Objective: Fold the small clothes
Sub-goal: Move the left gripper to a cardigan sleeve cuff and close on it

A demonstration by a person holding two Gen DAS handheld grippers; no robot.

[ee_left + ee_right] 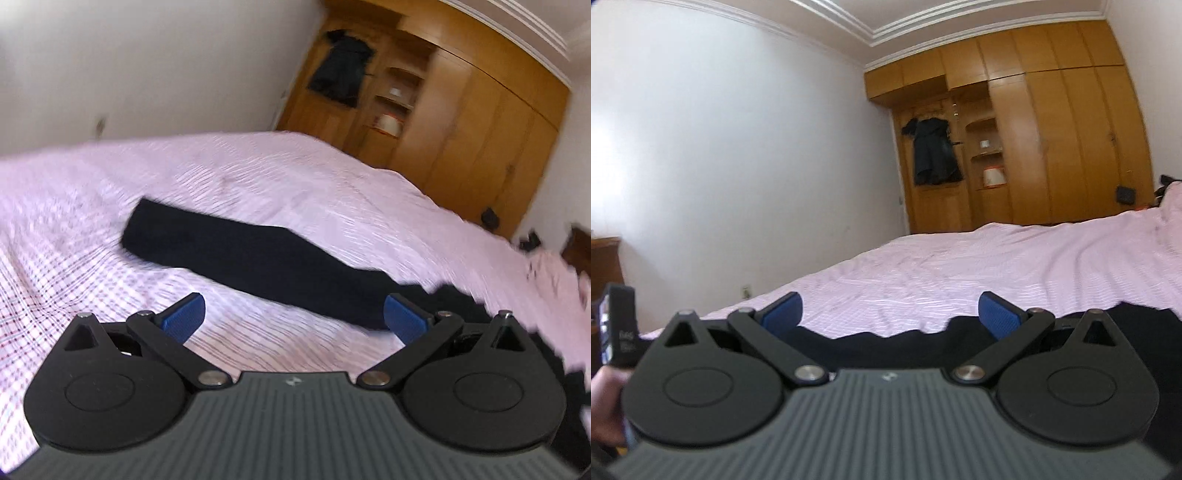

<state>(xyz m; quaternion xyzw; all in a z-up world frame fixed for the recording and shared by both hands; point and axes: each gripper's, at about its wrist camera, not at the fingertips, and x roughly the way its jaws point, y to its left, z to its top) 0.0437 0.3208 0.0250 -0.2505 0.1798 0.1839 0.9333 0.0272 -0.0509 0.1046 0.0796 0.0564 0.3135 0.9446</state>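
A wide bed under a pale pink checked cotton sheet fills both views, a tall honey-brown wooden wardrobe standing at its far end. A long dark navy cloth garment lies flat across the near part of the bed, just beyond the left claw, whose blue pads stand wide apart and empty. The right claw is equally wide, hovering over dark fabric. Judged from here, a clean fold needs each claw to pinch one end and keep the edge taut. Motion blur smears the left view; the garment's right end is lost behind the claw, its type unclear.
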